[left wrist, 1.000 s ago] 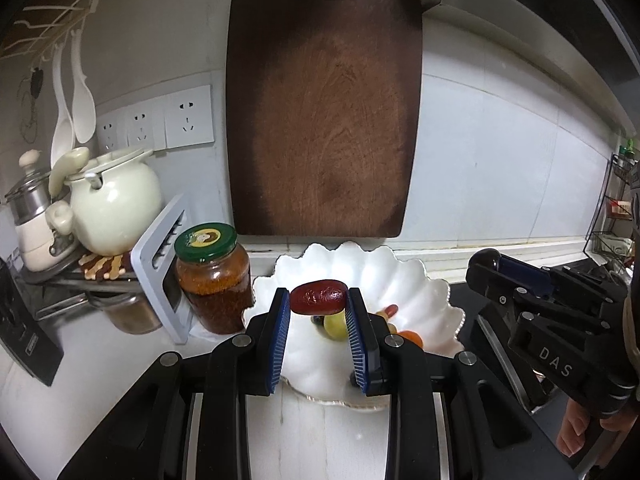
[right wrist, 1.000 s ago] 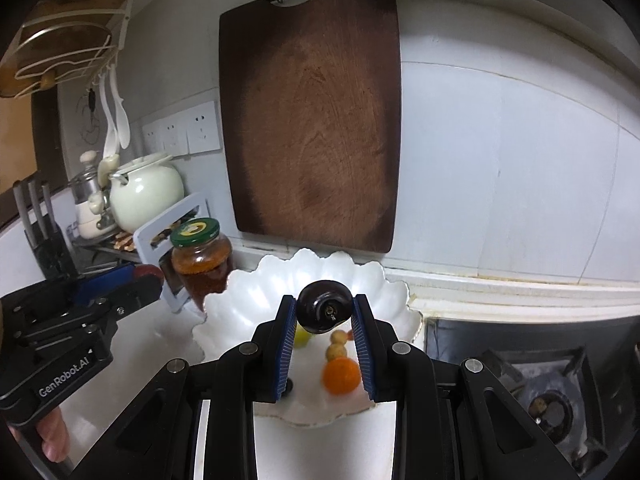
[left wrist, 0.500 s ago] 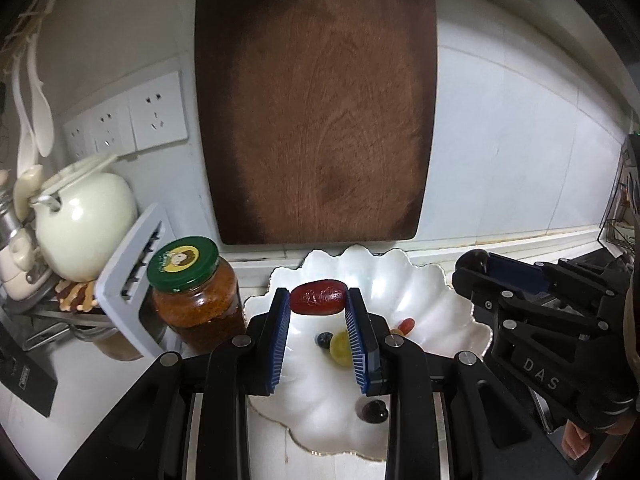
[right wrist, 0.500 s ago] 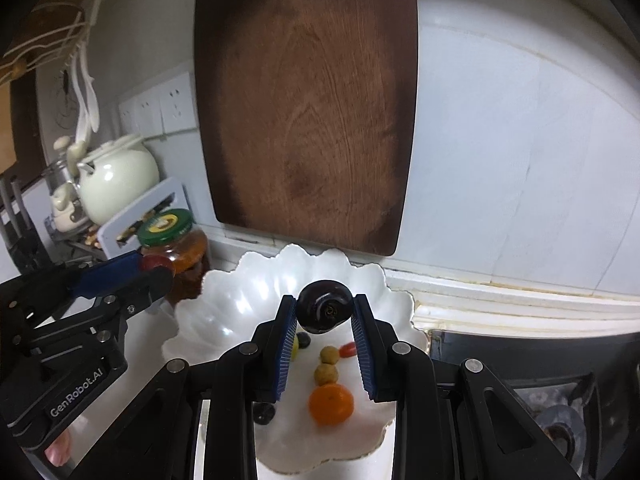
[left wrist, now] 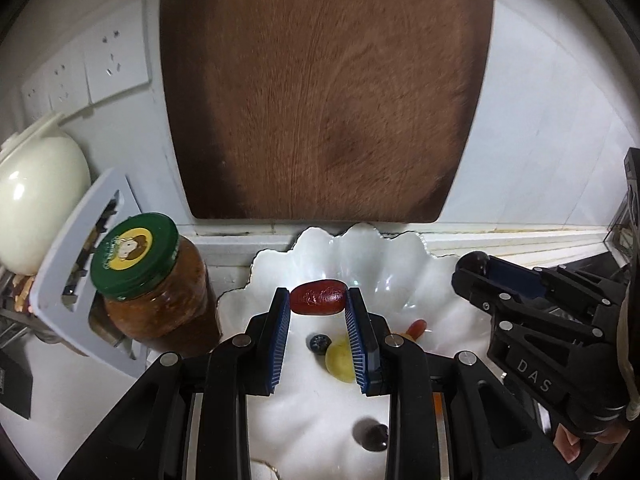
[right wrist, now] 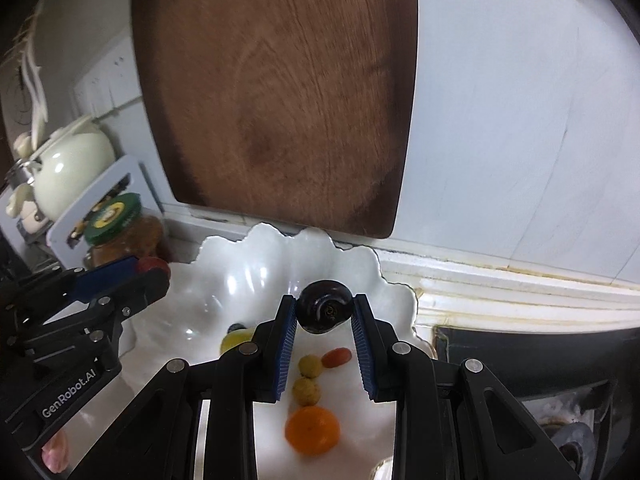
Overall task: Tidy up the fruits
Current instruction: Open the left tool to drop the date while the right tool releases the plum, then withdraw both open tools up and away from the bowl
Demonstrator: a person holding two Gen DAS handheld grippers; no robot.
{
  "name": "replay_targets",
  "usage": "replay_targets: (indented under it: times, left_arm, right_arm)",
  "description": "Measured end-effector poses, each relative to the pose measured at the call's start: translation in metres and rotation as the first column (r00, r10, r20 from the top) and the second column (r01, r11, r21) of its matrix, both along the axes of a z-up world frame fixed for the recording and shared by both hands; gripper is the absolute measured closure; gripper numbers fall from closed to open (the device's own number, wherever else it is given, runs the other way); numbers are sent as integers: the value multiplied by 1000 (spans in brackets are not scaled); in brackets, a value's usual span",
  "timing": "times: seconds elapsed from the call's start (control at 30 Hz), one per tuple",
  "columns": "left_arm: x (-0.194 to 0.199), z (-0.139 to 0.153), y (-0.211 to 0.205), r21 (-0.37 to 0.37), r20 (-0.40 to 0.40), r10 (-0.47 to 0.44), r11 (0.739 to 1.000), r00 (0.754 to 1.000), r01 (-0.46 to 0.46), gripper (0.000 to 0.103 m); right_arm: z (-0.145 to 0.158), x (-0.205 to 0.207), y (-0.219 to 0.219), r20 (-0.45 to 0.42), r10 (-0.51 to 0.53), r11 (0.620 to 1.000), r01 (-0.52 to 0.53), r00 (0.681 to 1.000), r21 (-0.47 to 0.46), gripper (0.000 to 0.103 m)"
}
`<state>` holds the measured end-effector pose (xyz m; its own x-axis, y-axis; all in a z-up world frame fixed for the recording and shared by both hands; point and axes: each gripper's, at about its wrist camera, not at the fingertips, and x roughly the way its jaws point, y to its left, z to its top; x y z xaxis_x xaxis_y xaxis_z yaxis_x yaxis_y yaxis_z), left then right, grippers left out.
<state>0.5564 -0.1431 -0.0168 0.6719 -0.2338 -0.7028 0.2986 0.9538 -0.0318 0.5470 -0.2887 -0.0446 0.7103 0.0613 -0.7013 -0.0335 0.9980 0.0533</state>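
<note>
with both loads over the white dish [left wrist: 400,256], left gripper [left wrist: 318,302] was clamped on a red date [left wrist: 317,299], right gripper [right wrist: 325,314] on a dark plum [right wrist: 324,312]. risk: round fruit dropped from there could roll and knock the orange [right wrist: 313,430] out.

Dish below the cutting board
Scalloped dish [left wrist: 400,264] sits mid-frame under the cutting board [left wrist: 324,92]; jar [left wrist: 152,284] at its left.

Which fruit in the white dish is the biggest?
The orange one at the dish's near edge; it is bigger than the two small yellowish-brown balls behind it.
</note>
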Motion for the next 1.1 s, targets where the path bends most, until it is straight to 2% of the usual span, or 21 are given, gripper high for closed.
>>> replay_targets:
  times: [0.23,0.33,0.67,0.83,0.93,1.0,1.03,1.1]
  left_arm:
    - [21,-15,-6,27,-56,15,1000,998,-14,74]
    - [31,-23,-5,11,-105,22,1000,994,-21,74]
    - [52,-40,-9,30,-210,34,999,977,-29,74]
    - [57,-46,-11,44,-227,37,999,973,-28,74]
    - [59,-50,-12,52,-240,41,998,970,-30,69]
    - [58,-49,-11,60,-230,51,997,972,-38,62]
    - [58,-48,-11,64,-226,53,997,973,-40,61]
    - [58,-49,-12,73,-217,58,996,975,-43,58]
  right_arm:
    - [-15,21,-7,-66,-5,1000,4,998,-11,73]
    - [-23,27,-7,-95,-2,1000,1,996,-14,73]
    - [-38,42,-6,-170,0,1000,-4,986,-23,73]
    - [-42,47,-9,-190,-5,1000,1,982,-22,73]
    - [-44,49,-9,-196,-11,1000,5,980,-30,72]
    - [-45,51,-10,-206,-22,999,15,978,-32,67]
    - [-45,51,-11,-206,-27,999,21,978,-32,59]
    - [-45,50,-13,-198,-42,999,35,979,-36,56]
